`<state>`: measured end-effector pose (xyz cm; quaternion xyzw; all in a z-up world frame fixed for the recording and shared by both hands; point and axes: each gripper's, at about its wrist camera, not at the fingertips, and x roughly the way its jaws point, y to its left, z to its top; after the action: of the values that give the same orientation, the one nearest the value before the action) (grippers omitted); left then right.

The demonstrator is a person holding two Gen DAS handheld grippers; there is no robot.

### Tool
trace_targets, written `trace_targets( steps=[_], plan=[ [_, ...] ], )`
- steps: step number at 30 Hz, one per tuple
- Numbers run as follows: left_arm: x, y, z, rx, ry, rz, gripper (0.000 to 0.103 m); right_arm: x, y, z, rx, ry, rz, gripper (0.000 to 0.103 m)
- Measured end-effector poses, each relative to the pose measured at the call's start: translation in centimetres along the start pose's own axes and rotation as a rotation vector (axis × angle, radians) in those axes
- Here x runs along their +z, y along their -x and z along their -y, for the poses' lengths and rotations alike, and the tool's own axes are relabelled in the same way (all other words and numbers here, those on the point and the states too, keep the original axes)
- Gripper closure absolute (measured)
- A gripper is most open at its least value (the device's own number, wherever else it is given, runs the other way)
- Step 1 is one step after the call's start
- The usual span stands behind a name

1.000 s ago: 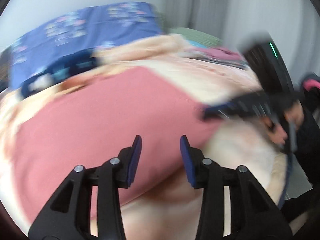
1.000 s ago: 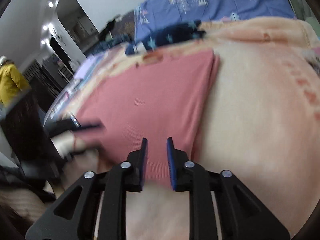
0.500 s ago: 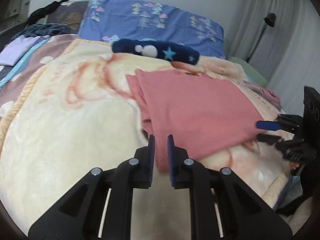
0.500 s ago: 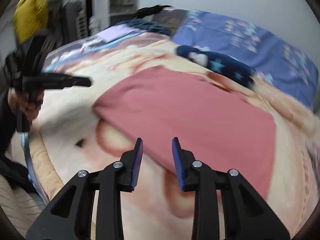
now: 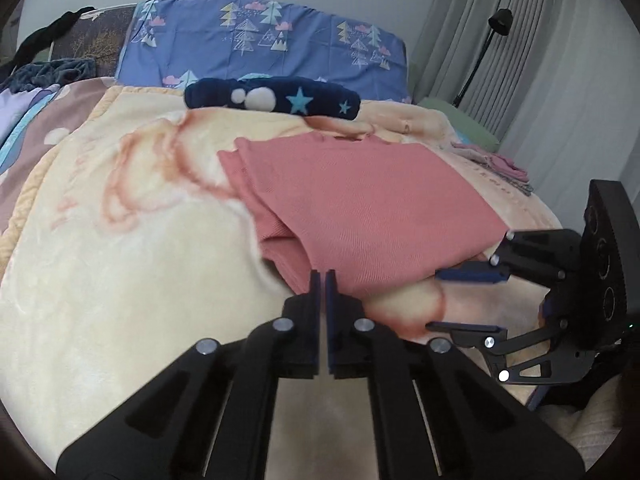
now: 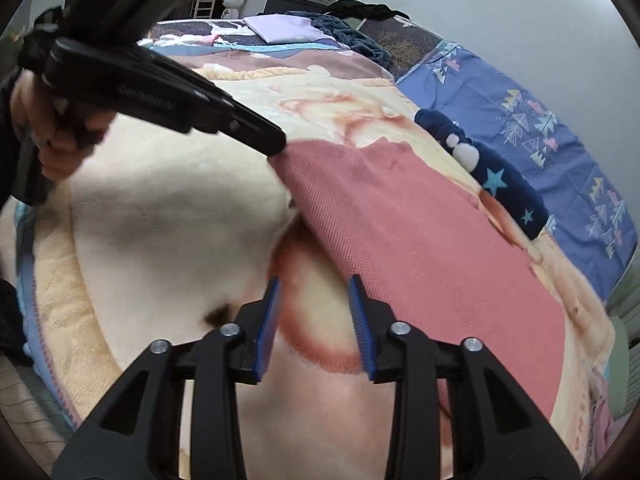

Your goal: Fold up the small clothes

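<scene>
The pink garment (image 5: 360, 208) lies flat on a cream blanket (image 5: 120, 260) that covers the bed, folded over on itself so that a second layer shows along its left edge in the left wrist view. Its near corner sits right at the tips of the left gripper (image 5: 320, 280), whose jaws are pressed together on that corner of the cloth; in the right wrist view the same gripper (image 6: 276, 146) reaches in from the left and its tip meets the far left corner of the garment (image 6: 420, 240). A hand (image 6: 56, 132) grips its handle at the left edge of that view.

The right gripper (image 6: 314, 296) hovers over the near edge of the garment with its jaws partway apart and opening. Only blanket shows between the blue pads, with the garment's edge just beside the right pad; nothing is held. From the left wrist view this gripper (image 5: 466, 302) sits at the right, near the garment's near right corner.

Beyond the garment lies a dark blue roll with stars (image 5: 272, 100), and behind it a blue pillow with a tree print (image 5: 260, 48).
</scene>
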<state>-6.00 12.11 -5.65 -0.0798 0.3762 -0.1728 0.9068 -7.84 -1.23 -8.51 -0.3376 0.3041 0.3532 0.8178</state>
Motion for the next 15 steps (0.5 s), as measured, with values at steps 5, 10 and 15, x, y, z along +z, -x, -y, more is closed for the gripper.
trace_targets(
  steps=[5,10,15],
  plan=[
    [-2.8,-0.3,-3.0,0.036,0.106,-0.034,0.099,1.0,-2.3,-2.9,-0.087,0.138,-0.001,0.06],
    [-2.5,0.6,-4.9,0.039,0.177,0.008,0.076,2.3,-5.4,-5.1,-0.202,0.255,-0.018,0.06],
    [1.1,-0.4,-5.3,0.01,0.146,-0.001,0.045,3.9,-7.3,-5.0,-0.241,0.229,-0.032,0.06]
  ],
)
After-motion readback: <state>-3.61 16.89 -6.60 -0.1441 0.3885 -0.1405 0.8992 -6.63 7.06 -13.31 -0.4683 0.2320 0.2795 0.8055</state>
